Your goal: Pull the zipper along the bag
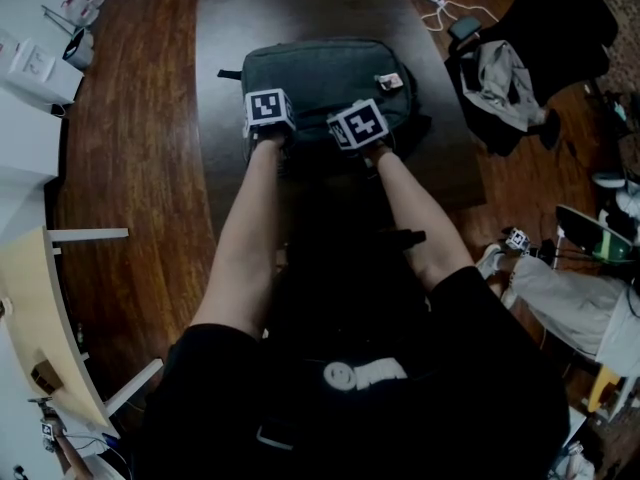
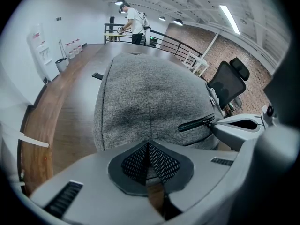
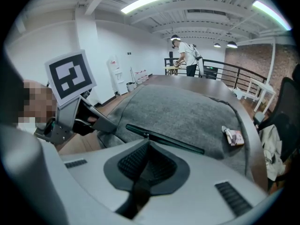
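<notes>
Bag [image 1: 320, 73] position: flat on the dark table [image 1: 230, 28], directly ahead of the person, with both grippers at its near edge. The fabric is grey; a small pinkish tag [image 3: 233, 136] lies on its top right area.

Left gripper [image 2: 149, 146]: jaws pressed together on a fold of the bag's near edge. In the right gripper view its tips sit against the bunched fabric at the bag's left corner.

Right gripper [image 3: 147, 144]: jaws closed on the zipper pull [image 3: 146, 136], with a dark strip running back between the pads. The zipper [image 3: 178, 144] extends from the pull toward the right across the near face of the bag as a dark line. The left gripper view shows this gripper's tips at the right end of the same zipper line.

Surroundings: an office chair [image 1: 520, 68] with clothing on it stands right of the table. A person [image 2: 136, 21] stands well apart at the far railing.
</notes>
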The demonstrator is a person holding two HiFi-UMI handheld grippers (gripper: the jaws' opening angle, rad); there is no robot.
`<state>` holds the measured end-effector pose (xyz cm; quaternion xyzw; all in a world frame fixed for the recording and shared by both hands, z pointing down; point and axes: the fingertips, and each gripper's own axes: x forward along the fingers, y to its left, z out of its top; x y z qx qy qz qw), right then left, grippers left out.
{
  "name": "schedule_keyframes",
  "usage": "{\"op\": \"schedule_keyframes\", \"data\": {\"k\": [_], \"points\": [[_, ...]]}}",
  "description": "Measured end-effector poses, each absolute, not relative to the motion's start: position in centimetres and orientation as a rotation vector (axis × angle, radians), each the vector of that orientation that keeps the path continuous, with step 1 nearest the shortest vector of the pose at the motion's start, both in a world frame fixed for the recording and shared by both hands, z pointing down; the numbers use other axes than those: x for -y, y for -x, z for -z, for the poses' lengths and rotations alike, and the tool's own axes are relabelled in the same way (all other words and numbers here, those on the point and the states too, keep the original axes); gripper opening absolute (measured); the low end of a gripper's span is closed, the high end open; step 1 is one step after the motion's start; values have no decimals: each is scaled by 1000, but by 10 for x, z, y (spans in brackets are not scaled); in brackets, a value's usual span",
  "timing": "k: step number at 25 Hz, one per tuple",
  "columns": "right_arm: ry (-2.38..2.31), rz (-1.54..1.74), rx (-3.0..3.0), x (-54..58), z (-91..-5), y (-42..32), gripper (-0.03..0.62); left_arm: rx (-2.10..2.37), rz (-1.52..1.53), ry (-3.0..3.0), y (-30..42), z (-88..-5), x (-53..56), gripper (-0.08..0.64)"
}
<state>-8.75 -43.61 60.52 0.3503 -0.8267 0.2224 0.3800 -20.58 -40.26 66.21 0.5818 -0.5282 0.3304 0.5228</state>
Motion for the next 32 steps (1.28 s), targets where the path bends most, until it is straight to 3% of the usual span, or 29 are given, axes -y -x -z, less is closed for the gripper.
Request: {"op": "schedule_keyframes", "data": {"k": [32], "points": [[-929,-621,2150,432,-607,79,17,1276,-799,-1367,202,-666,404,0]]}}
